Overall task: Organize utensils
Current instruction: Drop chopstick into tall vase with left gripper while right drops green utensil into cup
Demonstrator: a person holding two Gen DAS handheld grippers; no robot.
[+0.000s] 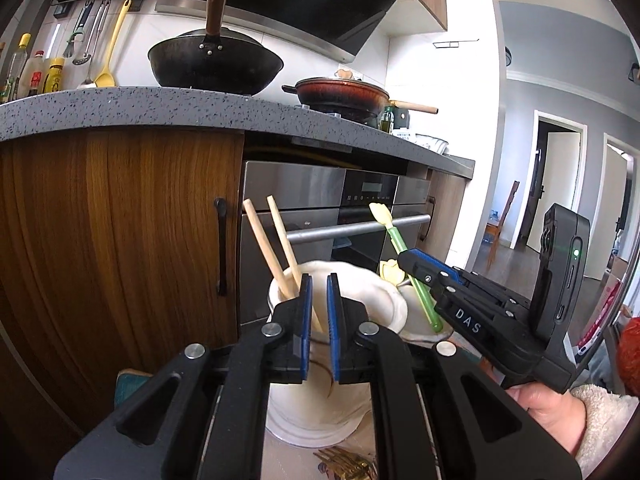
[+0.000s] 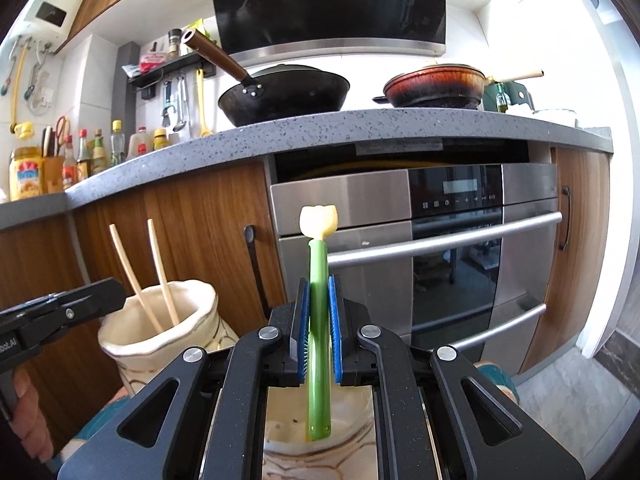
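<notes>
Right gripper (image 2: 316, 316) is pinching the green utensil (image 2: 319, 344) upright by its handle, just beside the cream jar (image 2: 160, 340) holding two chopsticks (image 2: 132, 276). Left gripper (image 1: 319, 312) is pressed together, empty, at the jar's rim. Oven (image 2: 420, 248) and counter (image 2: 360, 124) sit behind.

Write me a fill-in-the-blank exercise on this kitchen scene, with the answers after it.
1. The right tool is shut on a utensil with a ____ handle.
2. The cream holder has ____ wooden chopsticks standing in it.
3. The black wok sits on the ____ countertop.
4. The left tool holds ____.

Answers: green; two; grey; nothing
</notes>
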